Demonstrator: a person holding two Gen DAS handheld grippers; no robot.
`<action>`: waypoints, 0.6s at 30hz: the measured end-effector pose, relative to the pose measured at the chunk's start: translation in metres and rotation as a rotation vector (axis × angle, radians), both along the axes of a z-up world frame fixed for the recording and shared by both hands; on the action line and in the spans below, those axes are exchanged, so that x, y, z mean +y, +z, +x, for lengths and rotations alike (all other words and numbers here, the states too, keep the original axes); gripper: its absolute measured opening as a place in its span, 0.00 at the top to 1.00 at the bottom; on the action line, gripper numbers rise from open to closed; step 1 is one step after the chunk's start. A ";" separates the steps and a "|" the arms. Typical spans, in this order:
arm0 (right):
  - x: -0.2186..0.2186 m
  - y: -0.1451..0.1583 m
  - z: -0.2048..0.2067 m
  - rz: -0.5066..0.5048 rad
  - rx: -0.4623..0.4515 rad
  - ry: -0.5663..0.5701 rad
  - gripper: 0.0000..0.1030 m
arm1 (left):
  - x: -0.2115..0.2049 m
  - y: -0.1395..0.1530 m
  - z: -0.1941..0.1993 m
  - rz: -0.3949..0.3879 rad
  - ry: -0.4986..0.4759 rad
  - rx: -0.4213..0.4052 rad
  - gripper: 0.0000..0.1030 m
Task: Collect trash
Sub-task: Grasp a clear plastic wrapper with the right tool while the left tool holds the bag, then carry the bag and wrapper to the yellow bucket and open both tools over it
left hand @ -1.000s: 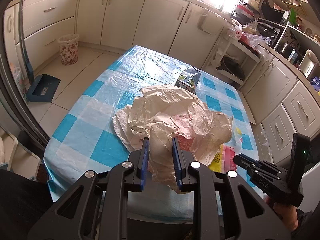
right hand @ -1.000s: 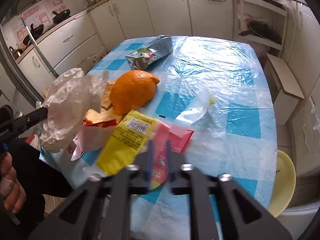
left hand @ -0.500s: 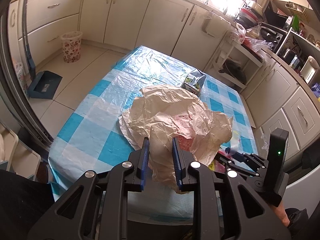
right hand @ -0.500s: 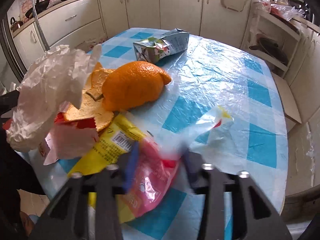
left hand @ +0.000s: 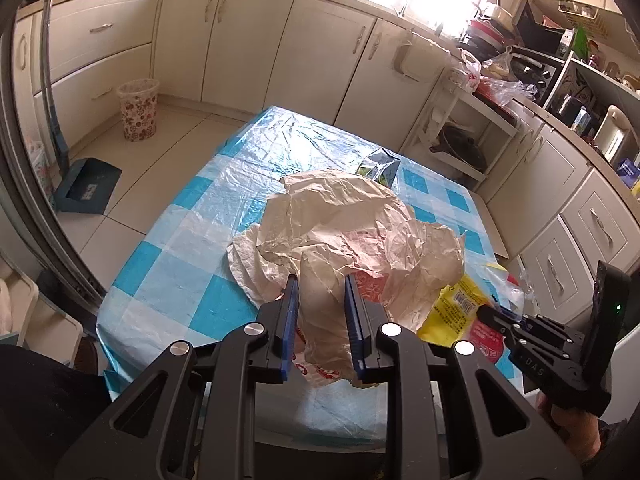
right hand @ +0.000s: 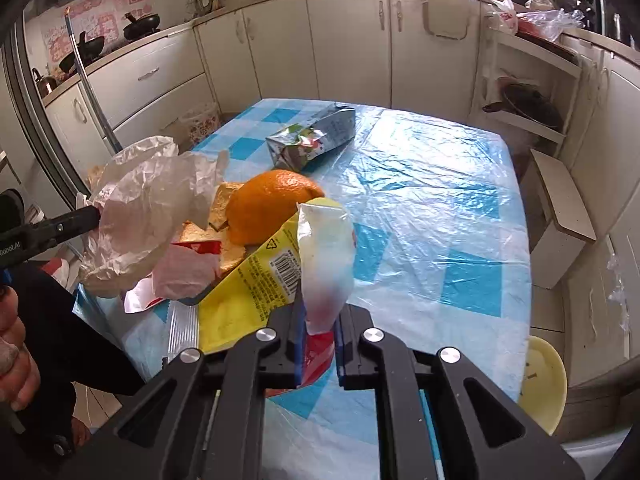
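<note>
My left gripper (left hand: 320,284) is shut on a crumpled beige plastic bag (left hand: 352,220), held over the near end of the blue-checked table (left hand: 192,248). In the right wrist view the bag (right hand: 148,208) hangs at the left. My right gripper (right hand: 318,312) has its jaws closing on a clear plastic wrapper (right hand: 326,252), which stands up between the pads. Under it lie a yellow wrapper (right hand: 248,292) and a red wrapper (right hand: 318,354). Behind them are an orange peel (right hand: 268,204) and a squashed drink carton (right hand: 316,140).
A floral waste basket (left hand: 138,110) and a blue dustpan (left hand: 86,190) stand on the floor at the left. A white step box (right hand: 560,216) and a yellow stool (right hand: 544,380) are right of the table. Cabinets ring the room.
The right gripper opened wide, then closed on the clear wrapper and raised it off the table. The left gripper kept its hold on the bag and stayed put.
</note>
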State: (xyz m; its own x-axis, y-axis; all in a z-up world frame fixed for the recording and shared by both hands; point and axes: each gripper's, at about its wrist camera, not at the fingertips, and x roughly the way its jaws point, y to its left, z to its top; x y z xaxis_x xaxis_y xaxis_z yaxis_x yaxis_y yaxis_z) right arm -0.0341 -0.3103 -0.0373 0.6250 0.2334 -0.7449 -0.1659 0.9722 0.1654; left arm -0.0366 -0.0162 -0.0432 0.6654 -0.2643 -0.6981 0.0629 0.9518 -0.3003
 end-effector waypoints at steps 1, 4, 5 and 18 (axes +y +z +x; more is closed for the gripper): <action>-0.005 0.001 -0.002 0.001 -0.001 -0.014 0.88 | -0.004 0.002 -0.001 0.011 -0.004 -0.010 0.80; -0.020 0.002 -0.005 0.007 0.003 -0.053 0.88 | -0.016 0.009 -0.006 0.048 -0.019 -0.044 0.80; -0.024 0.003 -0.006 0.009 0.001 -0.061 0.88 | -0.021 0.011 -0.008 0.061 -0.025 -0.055 0.80; -0.073 0.018 -0.034 0.038 -0.047 -0.183 0.88 | -0.092 0.042 -0.035 0.189 -0.135 -0.187 0.80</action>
